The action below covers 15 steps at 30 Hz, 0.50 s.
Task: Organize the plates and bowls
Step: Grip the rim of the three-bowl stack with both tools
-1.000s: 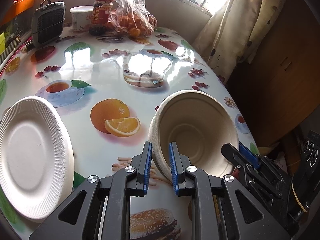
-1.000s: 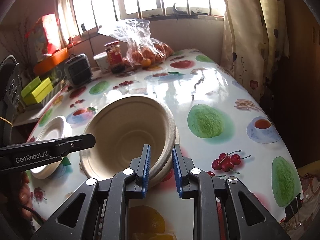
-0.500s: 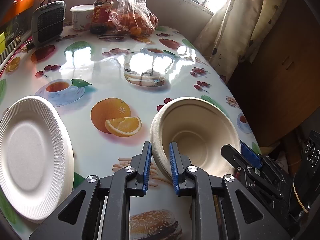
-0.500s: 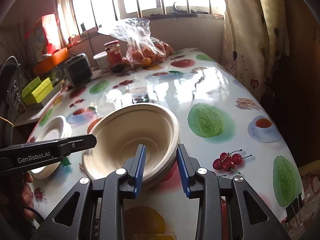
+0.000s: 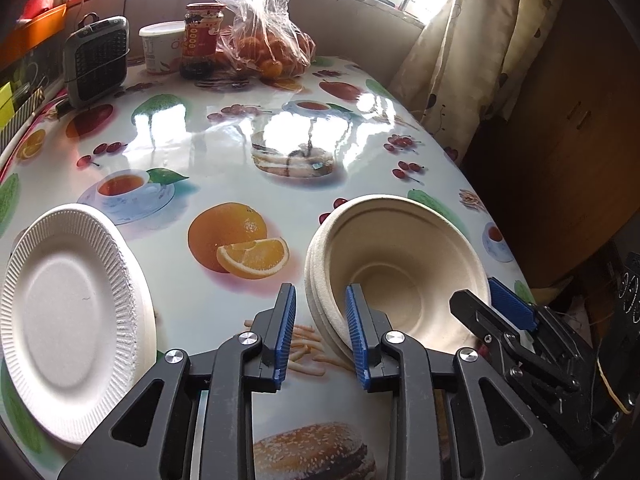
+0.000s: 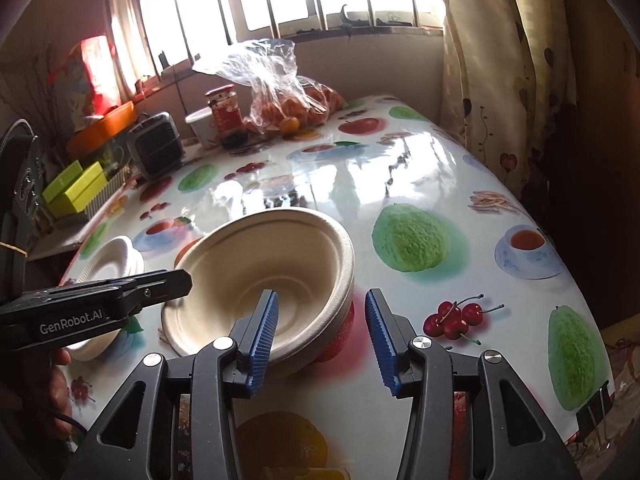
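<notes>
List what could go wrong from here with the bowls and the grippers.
1. Both grippers' fingers have just been opening, but the stacked bowls' rim sits between the fingers of the left gripper and of the right gripper; pulling back carelessly could snag and drag the stack.
2. The stack rests near the table's right edge, so a nudge could tip it off.
3. The paper plates lie close to the left gripper; a sideways swing may shift them.

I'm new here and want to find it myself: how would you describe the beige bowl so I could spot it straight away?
Start at the table with the glossy fruit-print cloth. On its near edge, right of the printed orange, sits the bowl stack, between the two black grippers with blue pads. Unlike the flat, white, ribbed paper plates to its left, it is deep, smooth and tan.
</notes>
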### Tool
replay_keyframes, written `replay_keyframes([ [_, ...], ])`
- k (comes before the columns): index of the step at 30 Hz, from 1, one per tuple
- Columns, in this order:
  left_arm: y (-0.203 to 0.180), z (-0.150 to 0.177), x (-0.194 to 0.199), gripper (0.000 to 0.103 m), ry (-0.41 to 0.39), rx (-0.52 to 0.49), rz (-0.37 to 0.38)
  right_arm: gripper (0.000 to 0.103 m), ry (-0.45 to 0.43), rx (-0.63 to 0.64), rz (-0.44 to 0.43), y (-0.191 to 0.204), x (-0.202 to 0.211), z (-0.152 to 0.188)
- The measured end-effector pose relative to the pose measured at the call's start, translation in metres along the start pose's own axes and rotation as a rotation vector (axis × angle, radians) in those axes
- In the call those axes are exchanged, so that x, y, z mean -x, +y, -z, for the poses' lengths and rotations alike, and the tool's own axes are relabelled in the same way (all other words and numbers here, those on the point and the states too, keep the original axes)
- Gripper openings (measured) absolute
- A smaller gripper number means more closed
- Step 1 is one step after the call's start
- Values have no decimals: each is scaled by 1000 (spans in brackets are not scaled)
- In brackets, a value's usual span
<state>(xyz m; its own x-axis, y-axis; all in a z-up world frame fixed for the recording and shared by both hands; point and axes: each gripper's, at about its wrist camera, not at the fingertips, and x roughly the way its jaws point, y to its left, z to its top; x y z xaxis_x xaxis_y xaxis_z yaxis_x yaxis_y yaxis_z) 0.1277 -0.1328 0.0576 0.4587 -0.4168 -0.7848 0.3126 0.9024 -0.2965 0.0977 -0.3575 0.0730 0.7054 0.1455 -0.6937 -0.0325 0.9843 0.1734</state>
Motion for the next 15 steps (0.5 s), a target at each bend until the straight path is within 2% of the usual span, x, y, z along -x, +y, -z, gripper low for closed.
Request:
replay_keyframes([
  [3,1,0,0,30,-9,-10,-23,49,0,-21,-1,-6,-1,2],
  [7,-1,1,-1,39,-23,-30,-52,49,-1,-36,-10,-9,-2,2],
  [15,-2,4,1,48,-41,-66,-75,57,-2,-45,-42,-17,-4,-1],
])
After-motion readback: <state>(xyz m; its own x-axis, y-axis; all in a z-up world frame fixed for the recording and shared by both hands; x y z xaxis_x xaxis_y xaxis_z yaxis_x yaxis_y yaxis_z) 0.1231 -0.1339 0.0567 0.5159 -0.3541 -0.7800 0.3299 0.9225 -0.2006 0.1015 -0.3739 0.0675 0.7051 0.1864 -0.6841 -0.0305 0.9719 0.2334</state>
